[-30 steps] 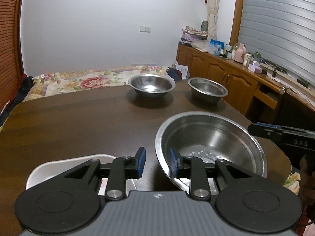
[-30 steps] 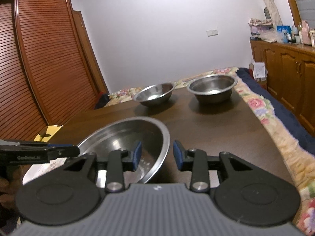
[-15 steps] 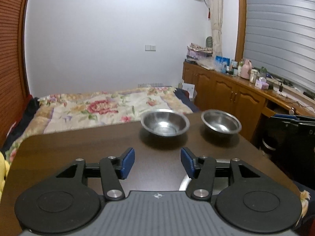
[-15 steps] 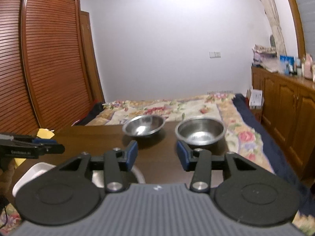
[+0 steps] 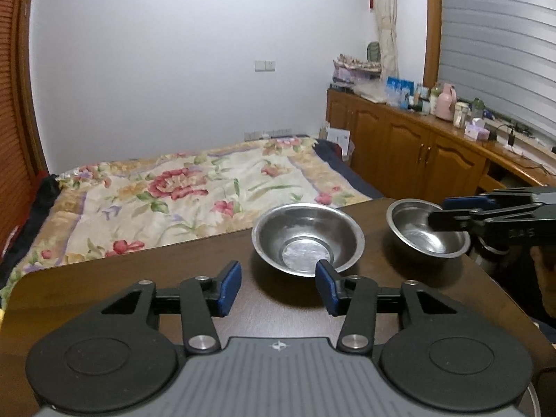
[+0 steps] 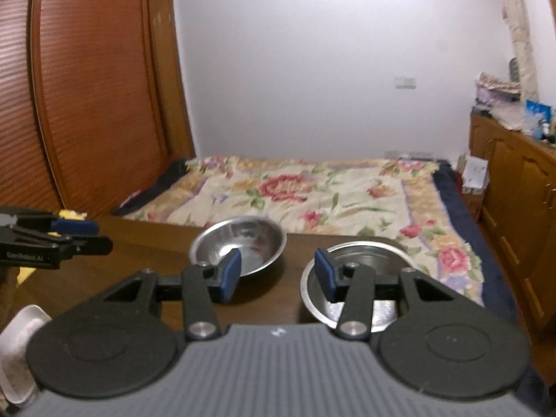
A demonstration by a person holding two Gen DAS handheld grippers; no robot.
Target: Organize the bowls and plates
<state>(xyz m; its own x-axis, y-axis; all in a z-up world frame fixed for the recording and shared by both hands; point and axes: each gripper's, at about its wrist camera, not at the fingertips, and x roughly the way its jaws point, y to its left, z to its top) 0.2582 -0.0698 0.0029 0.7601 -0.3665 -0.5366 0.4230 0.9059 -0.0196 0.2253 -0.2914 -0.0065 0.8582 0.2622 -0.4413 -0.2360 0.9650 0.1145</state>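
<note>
Two small steel bowls stand at the far end of the dark wooden table (image 5: pixel 139 278). The left bowl (image 5: pixel 307 243) (image 6: pixel 239 246) is just beyond my open, empty left gripper (image 5: pixel 278 286). The right bowl (image 5: pixel 425 232) (image 6: pixel 361 274) lies under my open, empty right gripper (image 6: pixel 278 278), whose right finger is over its rim. The right gripper also shows side-on in the left wrist view (image 5: pixel 486 213) above that bowl. A white plate (image 6: pixel 17 347) sits at the table's near left. The large steel bowl shows only as a rim sliver (image 5: pixel 533 399).
A bed with a floral quilt (image 5: pixel 180 191) lies beyond the table's far edge. Wooden cabinets (image 5: pixel 417 153) with clutter on top line the right wall. A slatted wooden wardrobe (image 6: pixel 87 87) stands at the left.
Both grippers rose from the large bowl, opened wider and moved forward toward the two small bowls. The large bowl and white plate have dropped almost out of view.
</note>
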